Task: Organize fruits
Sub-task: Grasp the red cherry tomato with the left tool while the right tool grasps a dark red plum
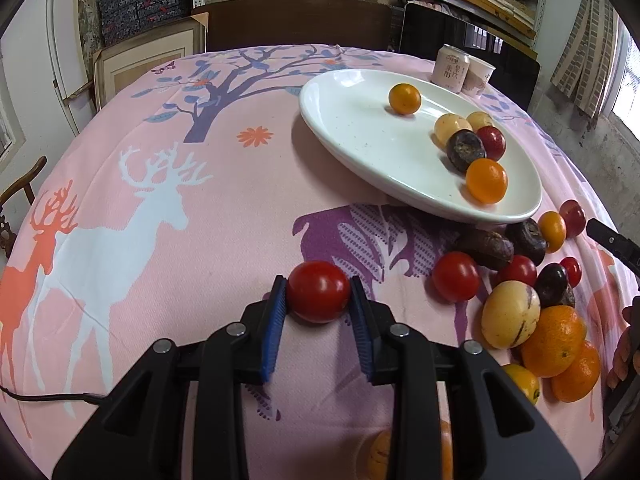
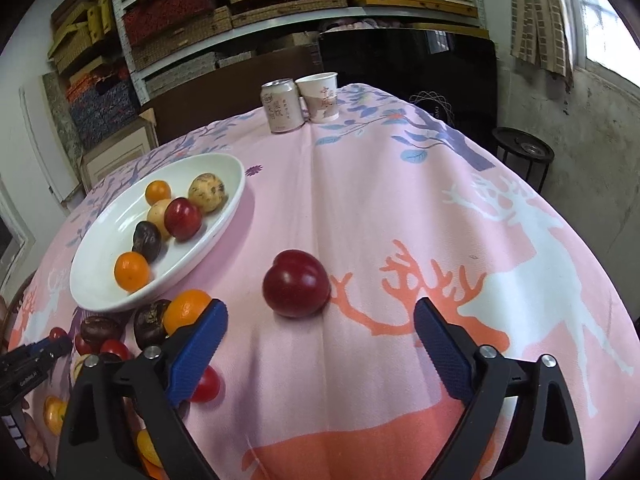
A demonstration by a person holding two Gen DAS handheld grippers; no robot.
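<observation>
Red tomato [image 1: 319, 291] pinched between the blue pads of the left gripper [image 1: 319, 294], low over the pink tablecloth [image 1: 200, 200]. Dark red plum [image 2: 296, 283] on the cloth, ahead of the right gripper [image 2: 320, 320], fingers spread wide, touching nothing. White plate [image 1: 352, 136] beyond, holding six fruits, loose fruit pile [image 1: 532, 300] just beside it.

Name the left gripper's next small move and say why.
Probably carry the red tomato toward the white plate: the left gripper is shut on it, and bare space shows on the plate's near side beside the fruit already there.
</observation>
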